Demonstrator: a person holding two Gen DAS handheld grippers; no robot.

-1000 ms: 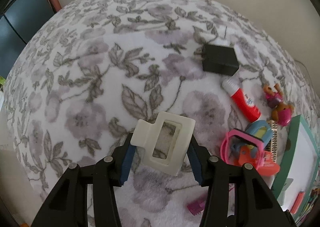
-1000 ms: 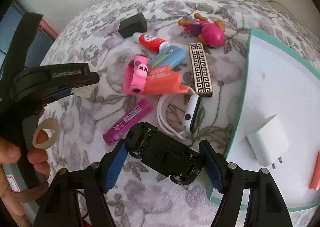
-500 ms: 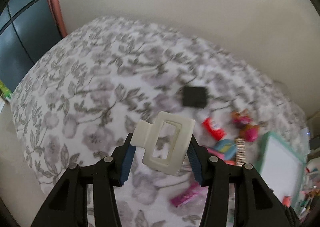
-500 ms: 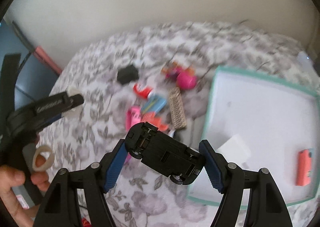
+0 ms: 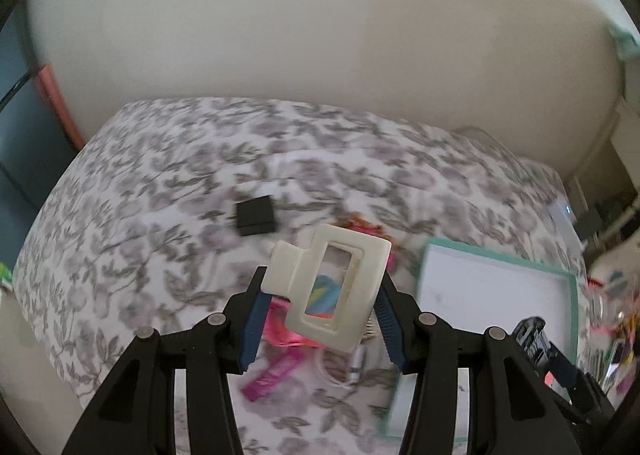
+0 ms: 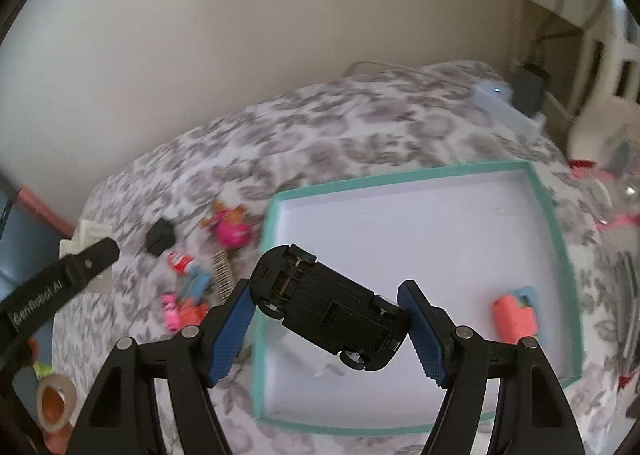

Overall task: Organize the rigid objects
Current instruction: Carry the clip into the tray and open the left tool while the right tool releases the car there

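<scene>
We carry loads toward the tray [image 6: 558, 239]: right gripper [image 6: 326, 329] pinching the toy car [image 6: 328, 315], left gripper [image 5: 320, 311] pinching a cream clip [image 5: 332, 287]. Next, probably lower and release inside.

We are looking into a home bedroom: ahead of both jaws a bed [image 5: 168, 215] is lying under a grey floral blanket against a plain cream wall [image 5: 320, 35]. Toys [image 6: 232, 231] are lying scattered on it, beside a teal-rimmed box [image 6: 558, 223].
</scene>
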